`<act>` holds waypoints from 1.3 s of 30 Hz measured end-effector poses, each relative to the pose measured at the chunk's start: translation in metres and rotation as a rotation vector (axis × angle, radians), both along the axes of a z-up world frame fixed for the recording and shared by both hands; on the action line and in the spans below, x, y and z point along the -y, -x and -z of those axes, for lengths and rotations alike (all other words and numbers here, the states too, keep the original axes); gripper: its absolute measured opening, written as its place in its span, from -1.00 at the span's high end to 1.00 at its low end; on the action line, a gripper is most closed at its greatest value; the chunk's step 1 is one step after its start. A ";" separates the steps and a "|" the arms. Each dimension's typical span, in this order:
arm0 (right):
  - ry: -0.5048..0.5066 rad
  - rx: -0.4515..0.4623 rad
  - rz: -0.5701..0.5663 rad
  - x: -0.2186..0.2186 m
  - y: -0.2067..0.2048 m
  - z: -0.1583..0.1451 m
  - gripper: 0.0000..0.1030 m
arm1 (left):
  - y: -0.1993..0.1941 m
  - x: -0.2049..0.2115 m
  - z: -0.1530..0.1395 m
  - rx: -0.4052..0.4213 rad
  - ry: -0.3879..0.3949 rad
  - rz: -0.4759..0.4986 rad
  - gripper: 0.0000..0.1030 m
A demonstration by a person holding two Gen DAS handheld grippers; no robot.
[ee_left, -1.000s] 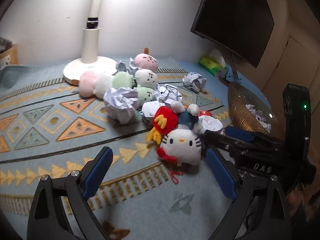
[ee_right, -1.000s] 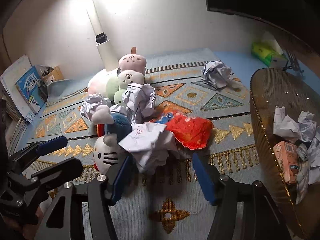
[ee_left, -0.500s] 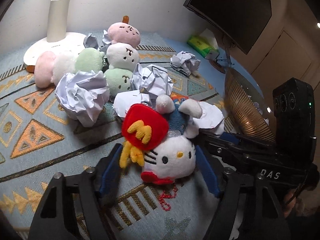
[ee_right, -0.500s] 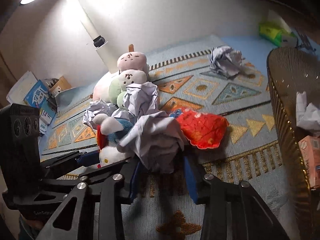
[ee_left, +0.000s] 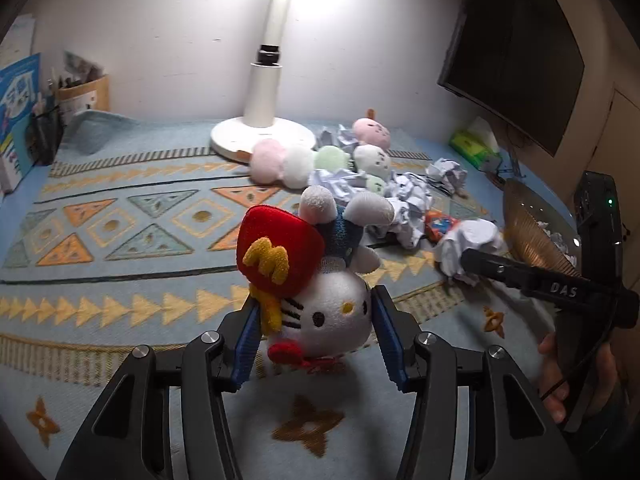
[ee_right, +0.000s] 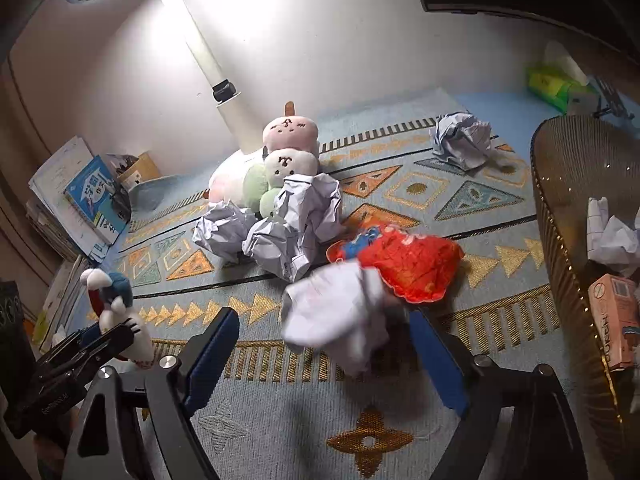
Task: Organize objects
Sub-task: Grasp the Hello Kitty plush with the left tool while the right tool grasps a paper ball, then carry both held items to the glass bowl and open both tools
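Jaws of the left gripper [ee_left: 316, 338] are seen closing on the cat plush [ee_left: 324, 312], whose white head is squeezed between the blue pads [ee_left: 390, 340]; the plush is held upside down, with its red fry-box piece [ee_left: 278, 248] to the left and its white feet [ee_left: 320, 202] pointing away. In the right wrist view the same plush [ee_right: 116, 312] is seen low at the left edge, clamped in the left gripper [ee_right: 94, 342]. Jaws of the right gripper [ee_right: 326, 356] are opening, the blue pads [ee_right: 210, 354] standing wide and not pressing on anything; a blurred crumpled white paper [ee_right: 336, 324] lies between them on the patterned rug [ee_right: 400, 412], nearer the right finger. Just behind this paper a red printed pouch [ee_right: 408, 268] is noted, touching it. Further back a cluster of crumpled paper balls [ee_right: 292, 224] rests against a stack of pastel round plushes [ee_right: 288, 148], beside the white lamp post [ee_right: 200, 60]. One separate paper ball [ee_right: 462, 140] lies well apart at the far right of the rug. At the right edge a brown wire basket [ee_right: 560, 216] is recorded, holding crumpled papers [ee_right: 612, 236] and a pink carton [ee_right: 616, 320]. A green tissue pack [ee_right: 554, 86] sits beyond the basket near the wall; books [ee_right: 92, 204] are stacked at the far left.
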State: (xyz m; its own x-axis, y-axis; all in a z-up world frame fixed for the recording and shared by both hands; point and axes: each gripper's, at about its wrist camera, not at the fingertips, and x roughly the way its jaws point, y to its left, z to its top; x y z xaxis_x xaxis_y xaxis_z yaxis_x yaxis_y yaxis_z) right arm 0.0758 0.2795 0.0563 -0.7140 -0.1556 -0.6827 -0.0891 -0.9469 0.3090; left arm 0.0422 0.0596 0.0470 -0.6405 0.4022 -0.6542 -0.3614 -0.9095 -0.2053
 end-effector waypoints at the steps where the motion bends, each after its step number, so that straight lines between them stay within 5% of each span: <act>1: -0.004 0.009 0.003 0.000 0.001 0.002 -0.69 | -0.001 0.005 0.002 -0.013 0.020 -0.021 0.05; 5: -0.043 0.056 0.032 0.002 0.009 0.008 -0.69 | 0.000 0.010 0.010 -0.019 0.041 -0.046 0.04; 11: -0.193 0.033 0.068 0.018 0.006 0.005 -0.06 | -0.010 -0.002 0.008 -0.067 0.098 -0.006 0.03; 17: -0.357 -0.060 0.000 0.053 -0.010 -0.005 -0.04 | -0.011 0.008 0.008 -0.059 0.058 -0.029 0.03; 20: -0.338 -0.086 0.009 0.054 -0.022 -0.011 -0.04 | -0.011 0.009 0.008 -0.056 0.054 -0.033 0.03; 24: -0.176 -0.117 -0.012 0.044 -0.052 -0.020 -0.04 | -0.014 0.006 0.007 -0.046 0.042 0.001 0.03; 30: -0.143 -0.115 0.021 0.022 -0.083 -0.036 -0.04 | -0.052 -0.024 0.004 -0.024 -0.040 0.071 0.03; 39: -0.245 -0.226 0.232 -0.069 -0.133 -0.119 -0.06 | -0.080 -0.122 -0.061 -0.122 -0.082 0.221 0.03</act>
State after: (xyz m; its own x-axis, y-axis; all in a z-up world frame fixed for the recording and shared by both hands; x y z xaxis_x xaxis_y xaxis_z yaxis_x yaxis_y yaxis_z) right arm 0.2091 0.3484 0.1754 -0.8474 0.1754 -0.5011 -0.2649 -0.9577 0.1128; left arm 0.1223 0.1820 0.1077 -0.6032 0.5897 -0.5370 -0.5765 -0.7877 -0.2174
